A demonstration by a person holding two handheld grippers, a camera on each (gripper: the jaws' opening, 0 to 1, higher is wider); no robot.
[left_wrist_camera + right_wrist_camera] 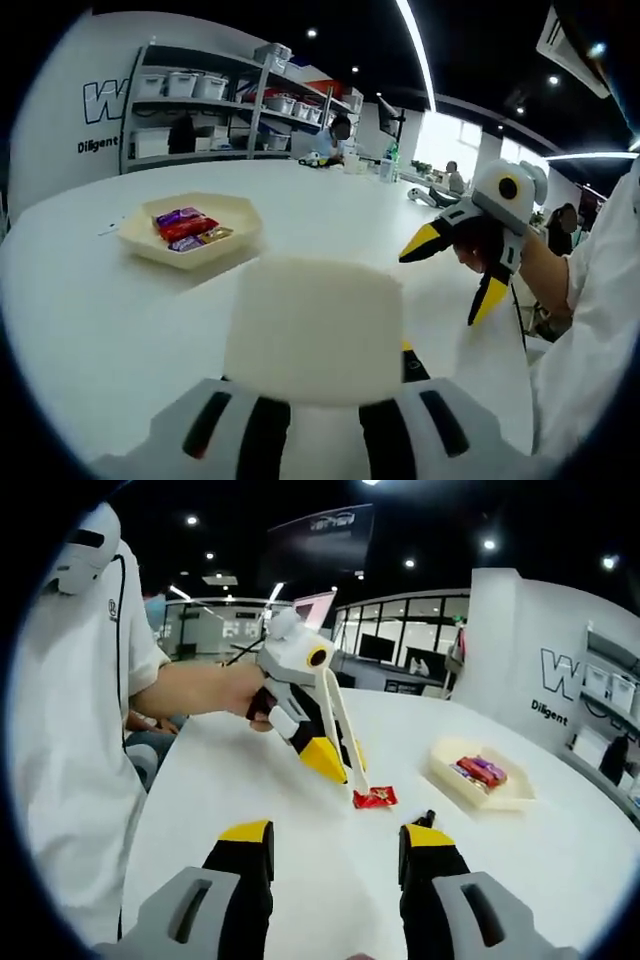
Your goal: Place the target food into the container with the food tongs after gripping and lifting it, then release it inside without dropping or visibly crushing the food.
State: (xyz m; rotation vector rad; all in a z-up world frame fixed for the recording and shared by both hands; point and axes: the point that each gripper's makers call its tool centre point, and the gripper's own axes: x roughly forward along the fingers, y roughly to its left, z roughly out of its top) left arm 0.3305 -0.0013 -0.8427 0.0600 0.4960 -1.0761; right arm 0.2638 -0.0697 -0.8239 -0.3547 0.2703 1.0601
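Jaws on the right gripper stand spread and empty, hovering over the table, likely just waiting. Left gripper clamps the tongs, whose tips press on the red snack, probably to pinch it for lifting. That snack lies on the table, well apart from the tray. From the left gripper view, the tray already holds wrapped snacks, while the tongs' handle hides the pick-up.
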